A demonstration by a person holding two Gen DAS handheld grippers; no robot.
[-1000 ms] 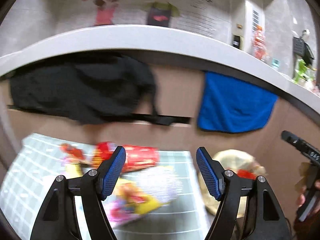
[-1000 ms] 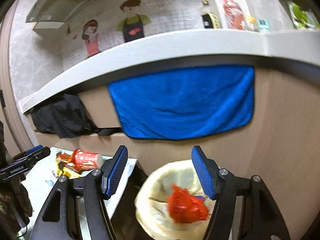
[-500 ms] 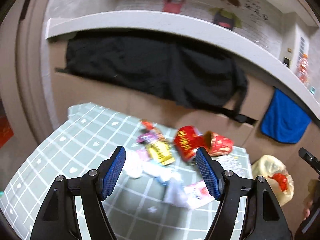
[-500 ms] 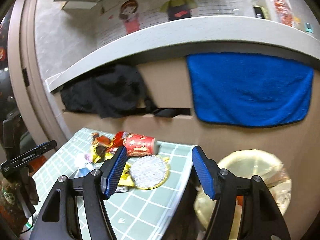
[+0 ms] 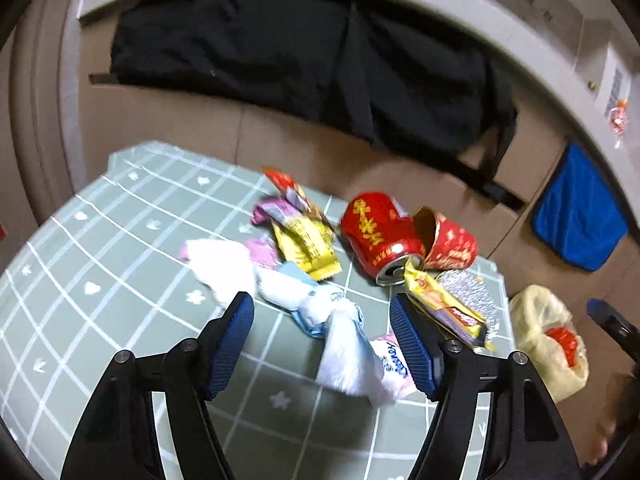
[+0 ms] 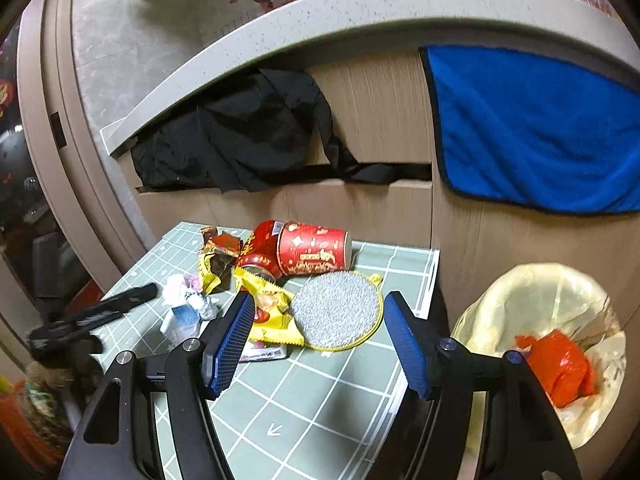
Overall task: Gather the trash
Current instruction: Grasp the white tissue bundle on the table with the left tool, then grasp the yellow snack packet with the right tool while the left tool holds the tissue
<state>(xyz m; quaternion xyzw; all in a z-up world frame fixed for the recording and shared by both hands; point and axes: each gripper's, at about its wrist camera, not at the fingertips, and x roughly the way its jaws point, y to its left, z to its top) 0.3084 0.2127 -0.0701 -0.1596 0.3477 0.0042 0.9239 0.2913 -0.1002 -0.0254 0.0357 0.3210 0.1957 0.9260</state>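
Observation:
A pile of trash lies on a green grid-patterned table: a red can, a red paper cup, yellow wrappers, crumpled white tissue and a white-blue wrapper. My left gripper is open and empty, low over the white-blue wrapper. My right gripper is open and empty, above a round silver pad beside the can and cup. A bin lined with a yellowish bag holds red trash at the right.
A wooden counter front stands behind the table, with a black cloth and a blue towel hanging from it. The bin sits off the table's right edge. The left gripper shows at the left in the right wrist view.
Both grippers have swung left, away from the bin, and down toward the trash pile on the table. Both have stayed open.

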